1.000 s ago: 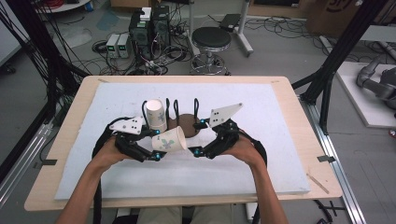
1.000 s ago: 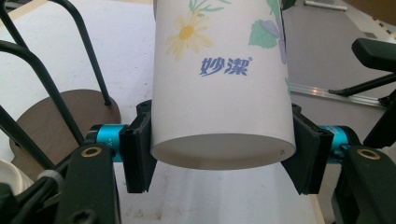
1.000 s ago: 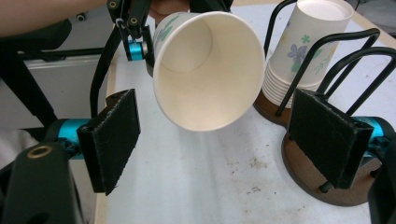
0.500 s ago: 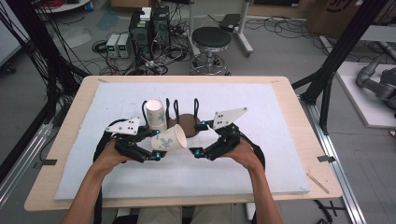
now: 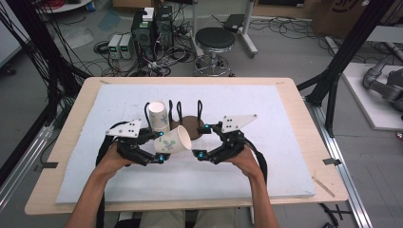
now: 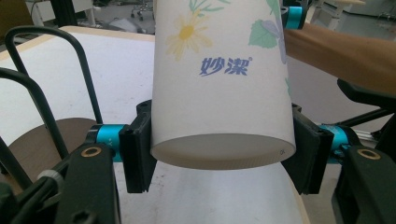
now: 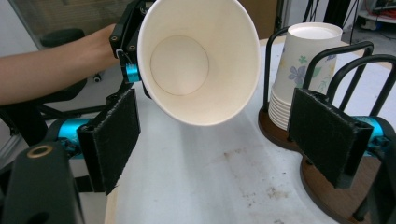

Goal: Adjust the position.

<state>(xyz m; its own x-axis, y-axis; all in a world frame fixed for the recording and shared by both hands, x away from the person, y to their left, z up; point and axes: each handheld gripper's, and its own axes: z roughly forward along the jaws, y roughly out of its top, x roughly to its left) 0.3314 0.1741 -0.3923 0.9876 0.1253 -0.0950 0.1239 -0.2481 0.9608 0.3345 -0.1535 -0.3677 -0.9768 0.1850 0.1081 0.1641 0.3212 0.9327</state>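
Since the earlier frame, little is changed. The paper cup [image 5: 173, 140] is clamped sideways above the desk [image 5: 266, 156] in the left hand-held gripper [image 5: 160, 146], mouth turned rightward. The right hand-held gripper [image 5: 200, 142], jaws apart, is held just beside that rim.

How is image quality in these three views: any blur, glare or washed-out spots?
High view: even light, soft and low in detail, no strong shadows. Left gripper view: the paper cup is sharp, its print readable; the background top is bright and hazy. Right gripper view: the cup's inside is nearly washed out, the near black fingers slightly soft, the cup stack clear.
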